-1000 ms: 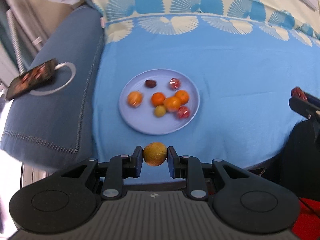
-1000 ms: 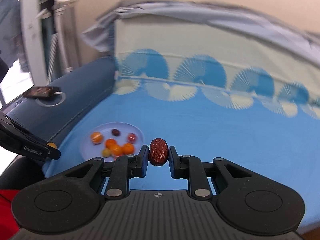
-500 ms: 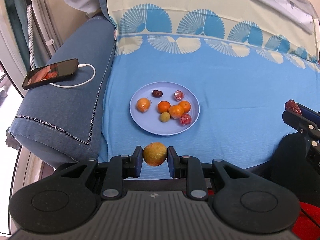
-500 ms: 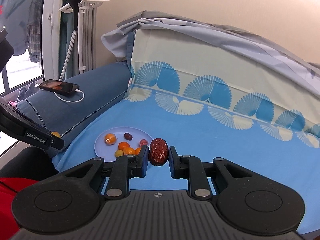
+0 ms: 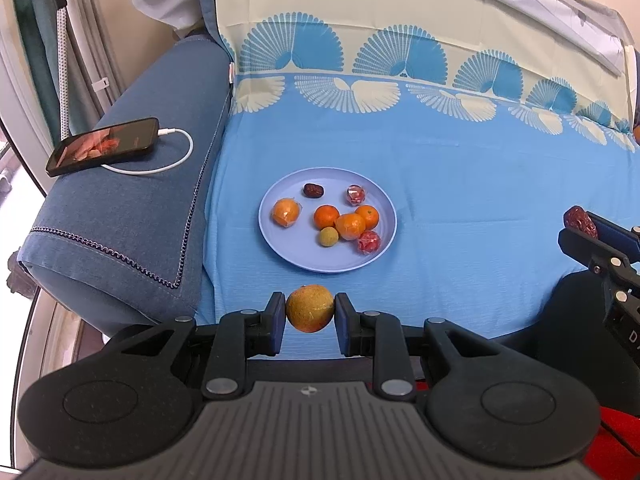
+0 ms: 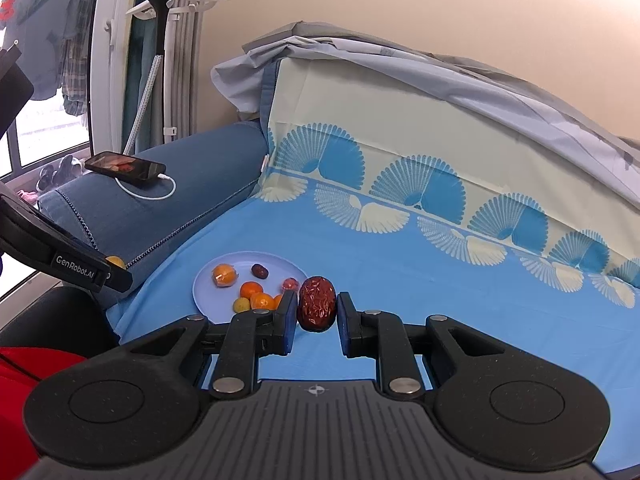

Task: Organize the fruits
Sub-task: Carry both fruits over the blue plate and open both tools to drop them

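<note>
A light blue plate (image 5: 280,240) lies on the blue sheet and holds several small fruits: oranges, a wrapped orange (image 5: 285,212), a dark date (image 5: 313,190), a small yellow-green fruit (image 5: 328,237) and red wrapped pieces. My left gripper (image 5: 310,310) is shut on a yellow-orange round fruit (image 5: 310,308), held above the sheet's near edge, in front of the plate. My right gripper (image 6: 317,308) is shut on a wrinkled red date (image 6: 317,304), held right of the plate (image 6: 208,280). It also shows at the right edge of the left wrist view (image 5: 580,220).
A dark blue padded armrest (image 5: 120,208) runs along the left, with a phone (image 5: 104,150) and white charging cable on it. A patterned backrest (image 5: 400,32) rises behind the sheet. A window and a garment steamer (image 6: 160,40) stand at far left.
Both grippers have pulled back and up from the plate, so it looks smaller and farther. Each still holds its fruit.
</note>
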`<action>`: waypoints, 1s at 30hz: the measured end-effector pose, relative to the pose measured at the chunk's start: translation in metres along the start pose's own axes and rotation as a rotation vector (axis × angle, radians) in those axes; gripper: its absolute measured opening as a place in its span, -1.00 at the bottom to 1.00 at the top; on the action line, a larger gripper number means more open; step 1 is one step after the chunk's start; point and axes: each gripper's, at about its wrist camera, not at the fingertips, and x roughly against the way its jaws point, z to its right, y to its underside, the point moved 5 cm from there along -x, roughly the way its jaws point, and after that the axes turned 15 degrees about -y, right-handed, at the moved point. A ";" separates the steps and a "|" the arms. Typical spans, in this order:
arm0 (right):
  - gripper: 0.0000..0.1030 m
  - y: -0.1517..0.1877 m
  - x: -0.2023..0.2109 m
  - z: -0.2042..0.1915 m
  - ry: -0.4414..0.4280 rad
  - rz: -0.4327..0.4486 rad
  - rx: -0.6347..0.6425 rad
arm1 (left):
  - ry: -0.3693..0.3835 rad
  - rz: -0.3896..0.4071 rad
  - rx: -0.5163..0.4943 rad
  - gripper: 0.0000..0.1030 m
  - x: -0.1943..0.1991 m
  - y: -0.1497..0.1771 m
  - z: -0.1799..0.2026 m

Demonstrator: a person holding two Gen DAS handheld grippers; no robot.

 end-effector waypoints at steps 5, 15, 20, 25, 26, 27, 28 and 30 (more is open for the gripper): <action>-0.57 0.000 -0.004 -0.002 -0.004 -0.014 -0.001 | 0.005 -0.013 0.003 -0.45 -0.004 0.000 -0.001; -0.57 0.002 -0.017 -0.002 -0.023 -0.057 -0.004 | 0.018 -0.053 0.004 -0.45 -0.019 0.000 -0.001; -0.57 0.004 -0.031 -0.001 -0.036 -0.094 -0.005 | 0.023 -0.085 -0.004 -0.45 -0.032 0.000 0.001; -0.57 0.004 -0.053 -0.002 -0.051 -0.130 0.000 | 0.026 -0.115 -0.021 -0.45 -0.050 -0.001 0.005; -0.57 0.004 -0.057 -0.002 -0.055 -0.135 0.001 | 0.024 -0.120 -0.023 -0.45 -0.054 -0.002 0.006; -0.57 0.004 -0.062 -0.002 -0.059 -0.138 0.004 | 0.022 -0.125 -0.023 -0.45 -0.058 -0.004 0.006; -0.57 0.003 -0.068 -0.003 -0.063 -0.143 0.010 | 0.021 -0.134 -0.019 -0.45 -0.063 -0.006 0.005; -0.57 0.003 -0.081 -0.003 -0.072 -0.156 0.021 | 0.029 -0.153 -0.001 -0.45 -0.072 -0.013 0.004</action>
